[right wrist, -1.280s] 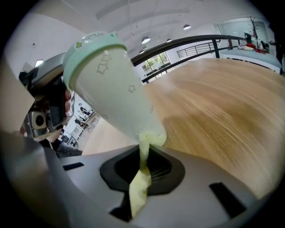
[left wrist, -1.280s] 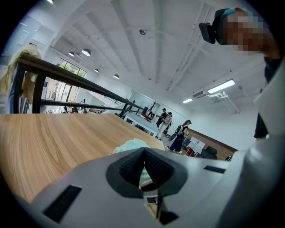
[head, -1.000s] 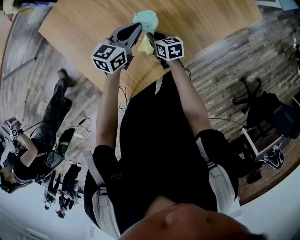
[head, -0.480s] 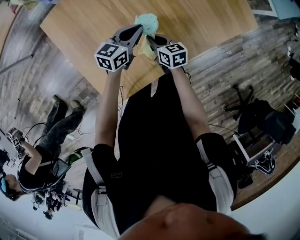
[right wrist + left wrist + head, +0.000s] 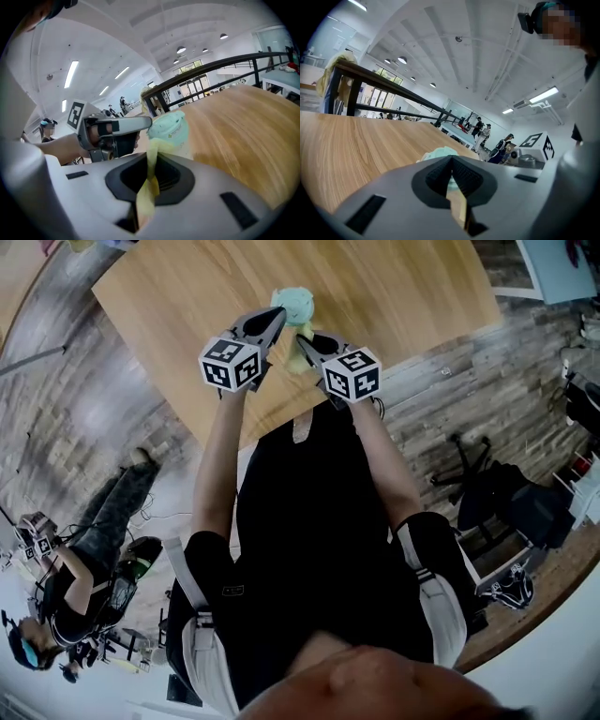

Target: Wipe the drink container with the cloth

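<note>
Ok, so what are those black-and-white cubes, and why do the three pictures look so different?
There is no robot here: a person holds a hand-held gripper in each hand, and the black-and-white cubes are part of those. One picture comes from a camera on the person's head, looking down; the other two come from cameras riding on the hand-held grippers. On the light wooden table stands a mint-green lidded drink cup. The right hand-held gripper pinches a soft yellow cloth right beside the cup. The left hand-held gripper is closed, its tip near the cup.
</note>
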`<state>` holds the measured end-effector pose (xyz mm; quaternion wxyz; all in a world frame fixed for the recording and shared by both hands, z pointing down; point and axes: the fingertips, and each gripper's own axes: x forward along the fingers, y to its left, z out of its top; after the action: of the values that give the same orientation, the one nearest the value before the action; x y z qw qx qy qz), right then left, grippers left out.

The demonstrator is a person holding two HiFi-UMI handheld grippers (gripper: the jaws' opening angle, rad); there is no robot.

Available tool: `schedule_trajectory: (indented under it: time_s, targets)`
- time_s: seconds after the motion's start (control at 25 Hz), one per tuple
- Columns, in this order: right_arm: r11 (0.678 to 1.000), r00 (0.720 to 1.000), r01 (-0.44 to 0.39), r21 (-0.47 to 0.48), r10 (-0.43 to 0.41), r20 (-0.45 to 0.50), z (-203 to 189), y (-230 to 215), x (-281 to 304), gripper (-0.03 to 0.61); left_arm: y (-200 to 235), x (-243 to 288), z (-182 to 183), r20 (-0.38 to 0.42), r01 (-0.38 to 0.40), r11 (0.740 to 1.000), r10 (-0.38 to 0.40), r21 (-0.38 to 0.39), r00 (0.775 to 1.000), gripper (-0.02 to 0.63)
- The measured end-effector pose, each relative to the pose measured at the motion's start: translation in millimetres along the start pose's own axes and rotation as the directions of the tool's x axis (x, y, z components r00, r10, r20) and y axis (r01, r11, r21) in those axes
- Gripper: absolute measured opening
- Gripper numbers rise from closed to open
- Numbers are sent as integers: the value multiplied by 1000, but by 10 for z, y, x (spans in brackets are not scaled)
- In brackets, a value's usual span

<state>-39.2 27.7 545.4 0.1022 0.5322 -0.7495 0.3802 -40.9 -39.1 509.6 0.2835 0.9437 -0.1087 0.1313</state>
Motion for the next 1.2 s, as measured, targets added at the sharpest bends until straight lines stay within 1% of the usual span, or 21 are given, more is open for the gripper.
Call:
schedule_trajectory:
  time_s: [0.12,0.28,0.36,0.48,0.6,0.72,0.8,0.88,1.04,1.08,1.2]
  targets:
    - [998,1000,1,-56,-1,4,121,32,-161,43,14,-12,-9,15,-32,999,33,-13,999,23]
    - [995,1000,18,-102,-16,25,309,-12,-268,43,67,-23,3,37,-83,996,85,-35,996,23]
    - [991,999,6,-130,1,54,392,-1,-338,43,58,-26,-12,47,-106,993,108,-43,993,23]
    - [984,994,-37,-173,53,93,542,35,-437,43,51,-25,-51,54,-144,988,147,-54,988,23]
    - [978,986,-33,-206,66,155,814,2,-494,43,110,-43,-35,59,-198,978,202,-69,978,23]
    - [968,972,-23,-249,80,221,1073,-48,-587,43,77,-95,56,106,-238,967,247,-91,963,23]
    - [960,965,-27,-278,98,244,1175,-44,-657,43,3,-180,133,156,-279,956,290,-90,944,23]
    - [954,959,-22,-300,105,263,1235,-30,-725,43,-97,-291,204,208,-327,942,335,-70,919,23]
    - [945,941,18,-326,94,326,1382,-49,-886,43,-289,-450,346,290,-393,919,387,-40,875,23]
    - [944,935,24,-330,95,342,1420,-45,-929,43,-322,-504,388,313,-420,907,408,-31,858,23]
    - [939,914,22,-345,121,388,1528,6,-1053,43,-441,-727,532,399,-493,870,457,-16,795,23]
